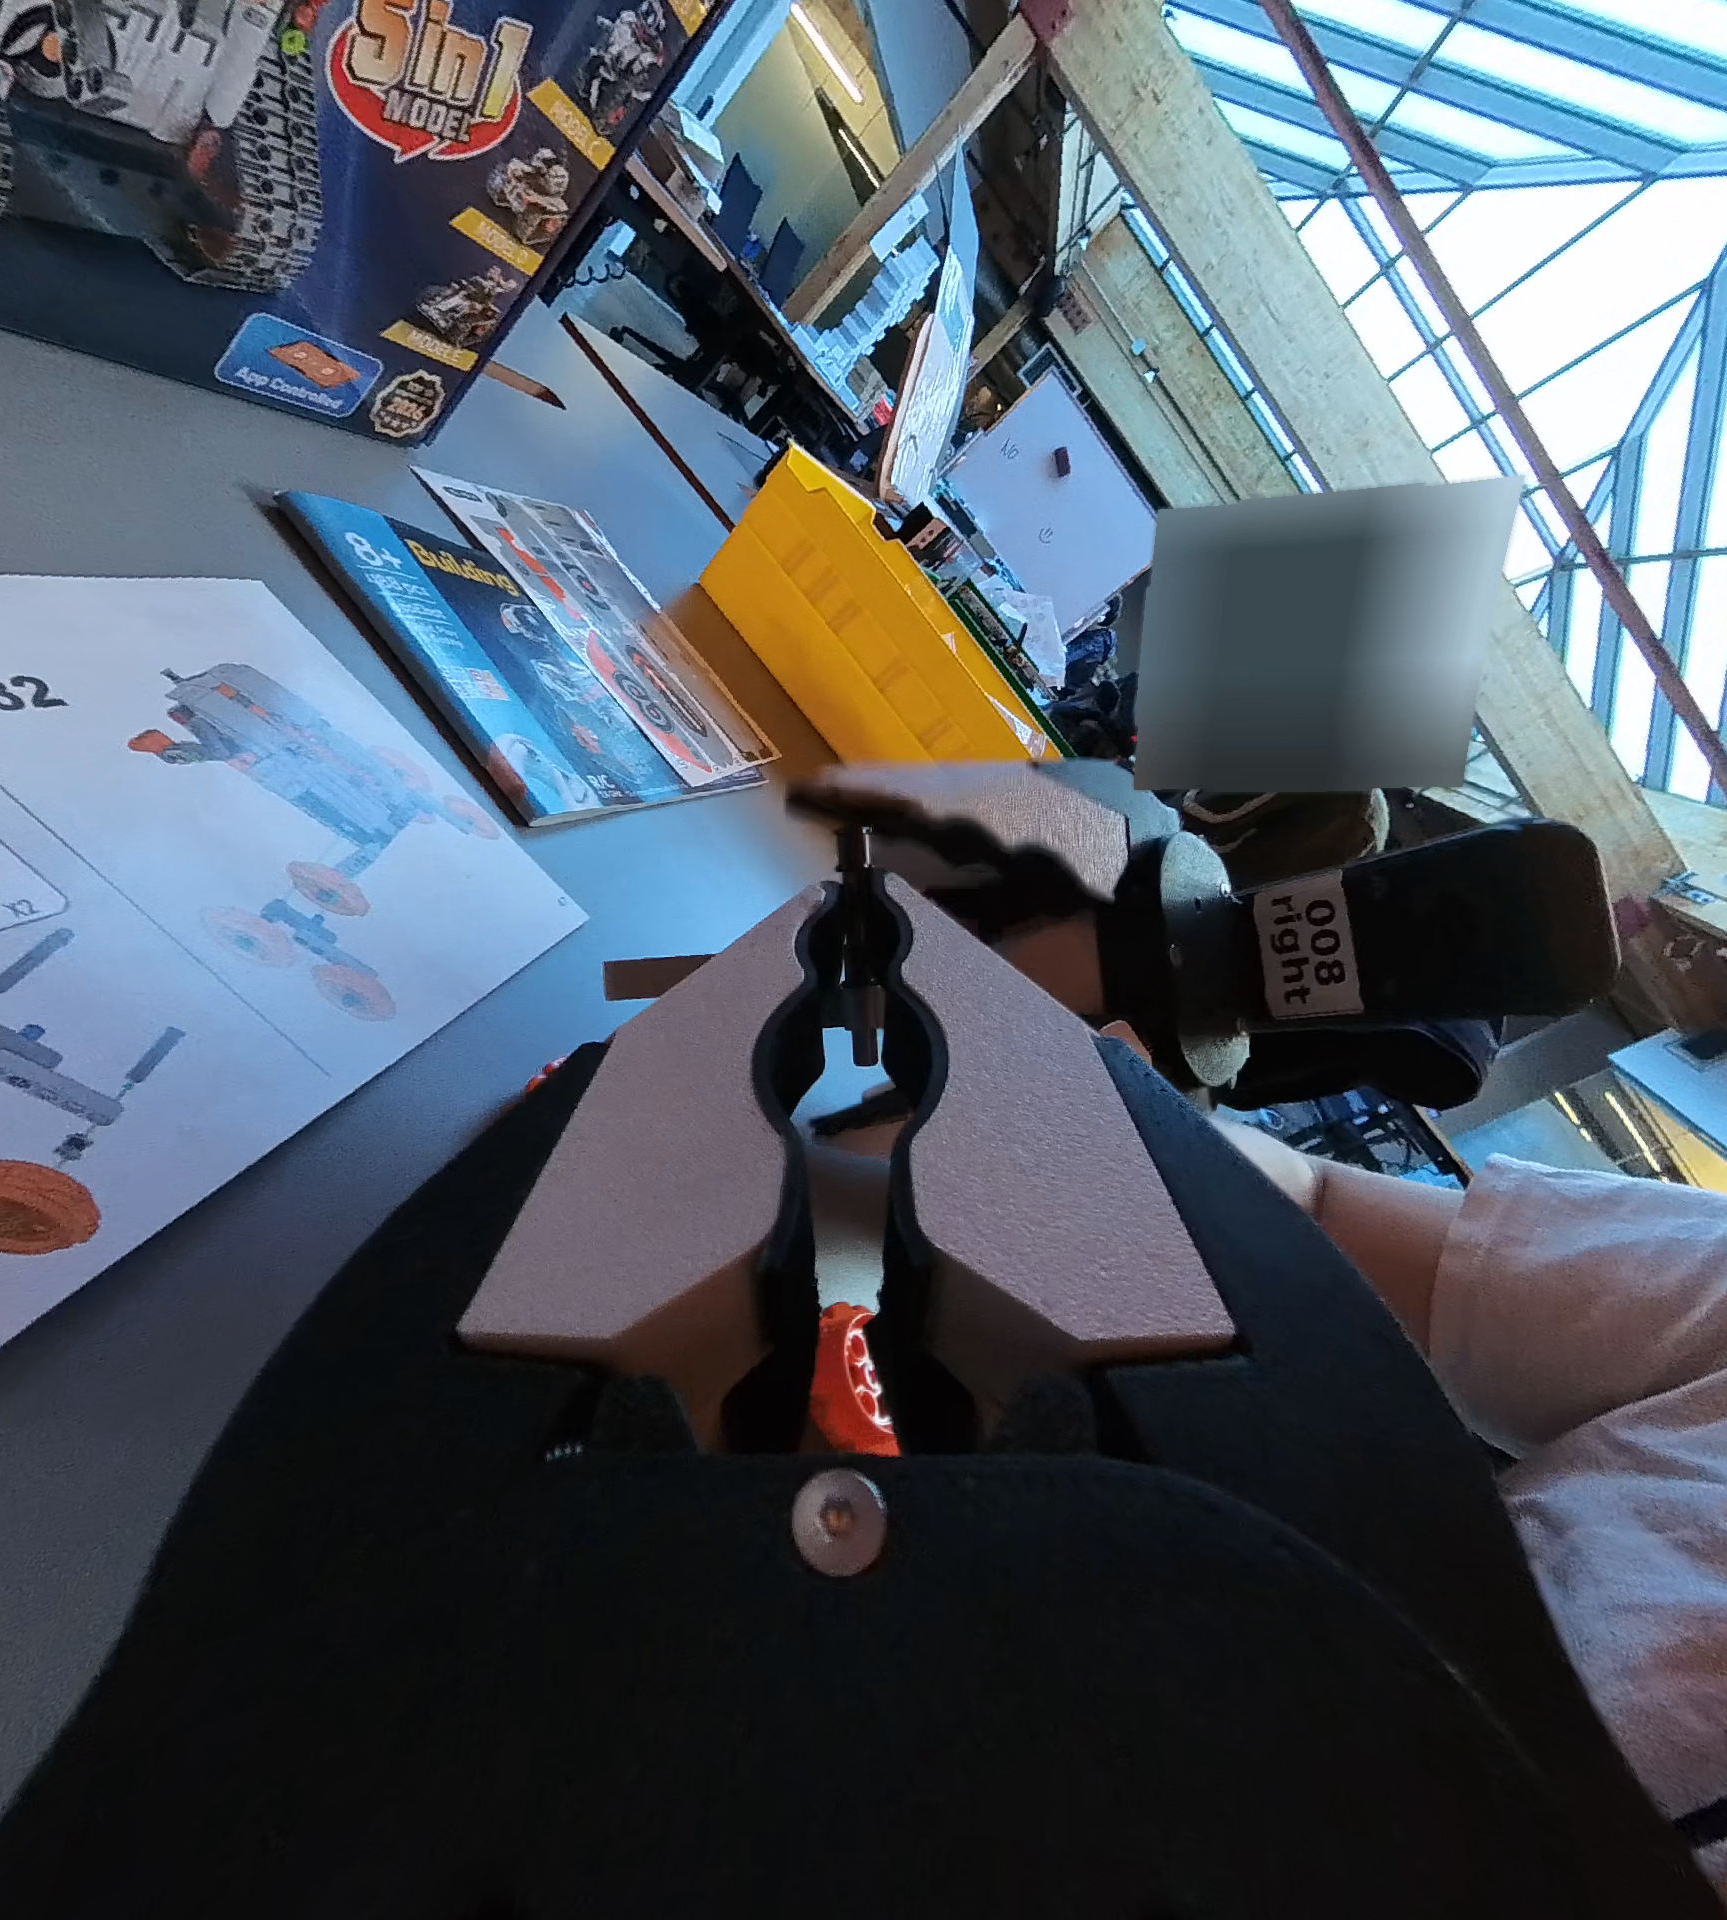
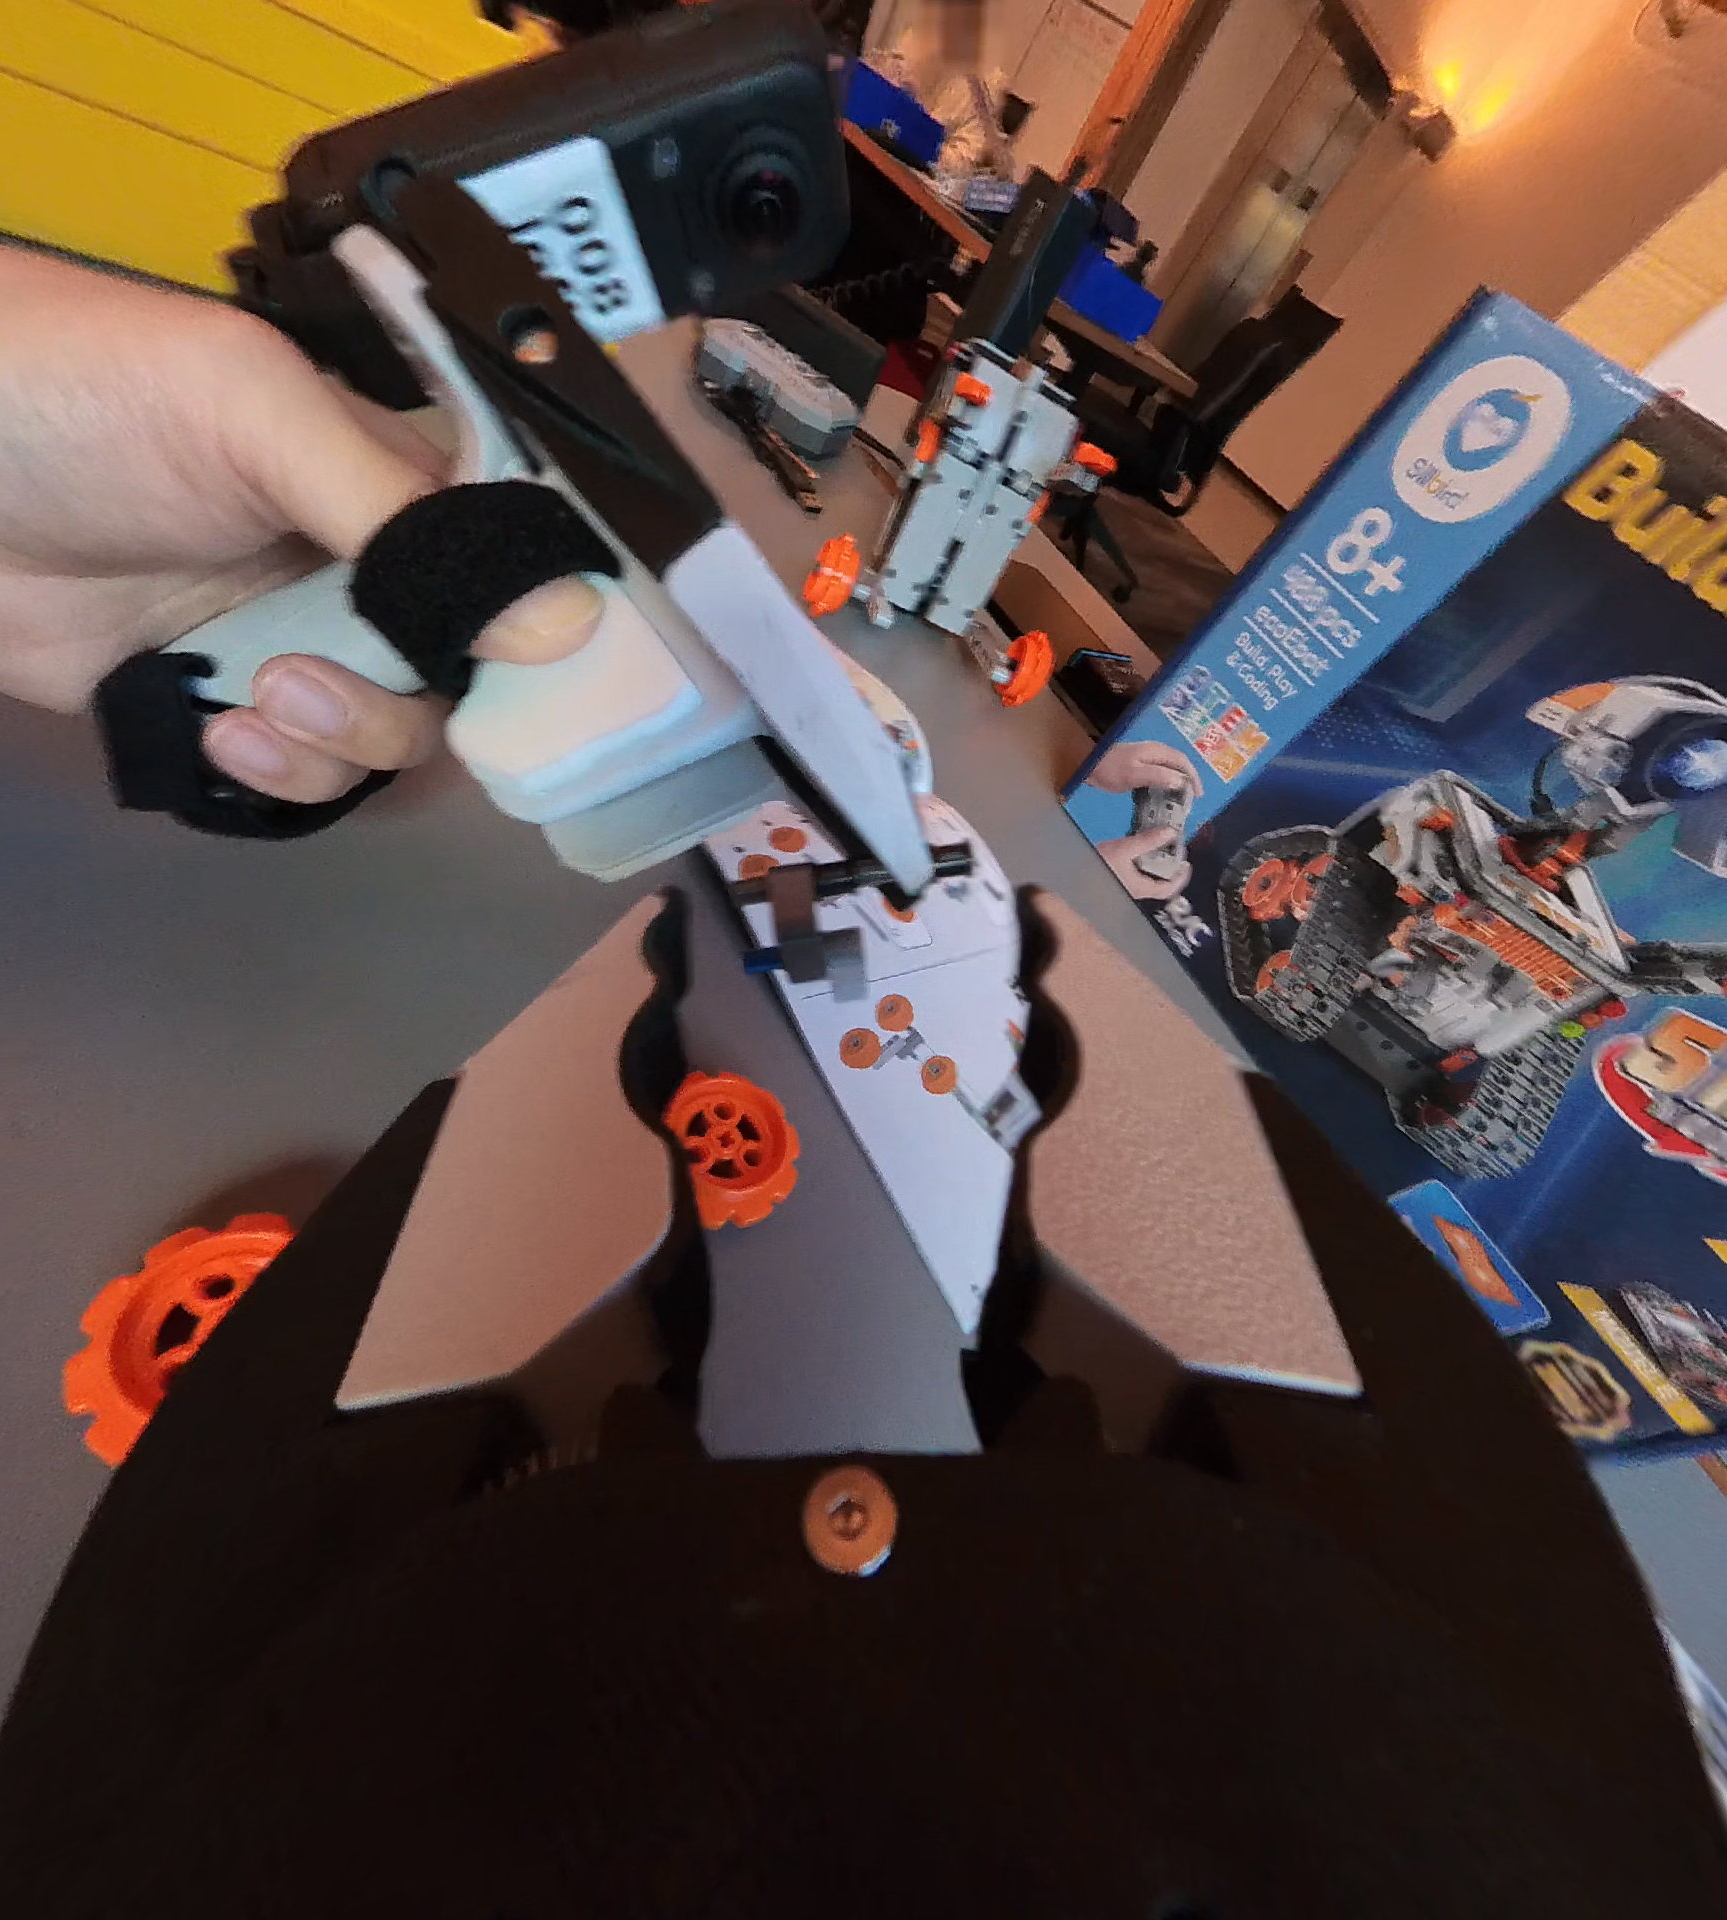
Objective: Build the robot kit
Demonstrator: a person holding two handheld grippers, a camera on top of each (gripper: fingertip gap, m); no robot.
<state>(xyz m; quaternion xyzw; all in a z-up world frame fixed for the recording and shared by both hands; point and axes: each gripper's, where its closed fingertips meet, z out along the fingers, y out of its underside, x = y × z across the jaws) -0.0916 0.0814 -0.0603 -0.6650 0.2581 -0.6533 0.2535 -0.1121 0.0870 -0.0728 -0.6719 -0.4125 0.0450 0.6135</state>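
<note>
The left gripper (image 1: 854,935) has its jaws clamped on a dark axle pin (image 1: 857,971). The right gripper (image 2: 843,925) has its jaws spread wide, empty, above an orange wheel (image 2: 732,1148) on the desk (image 2: 163,987)

Left wrist view: mounted behind the left gripper (image 1: 854,914), rolled sideways and tilted upward, low over the tabletop (image 1: 111,488), taking in the skylight (image 1: 1565,260). Right wrist view: mounted behind the right gripper (image 2: 848,935), looking down across the tabletop at close range. The two face each other; each shows the opposite gripper close ahead. Shared ground: the toy box (image 1: 339,187), the instruction sheet (image 1: 163,883), the yellow bin (image 1: 838,623).
</note>
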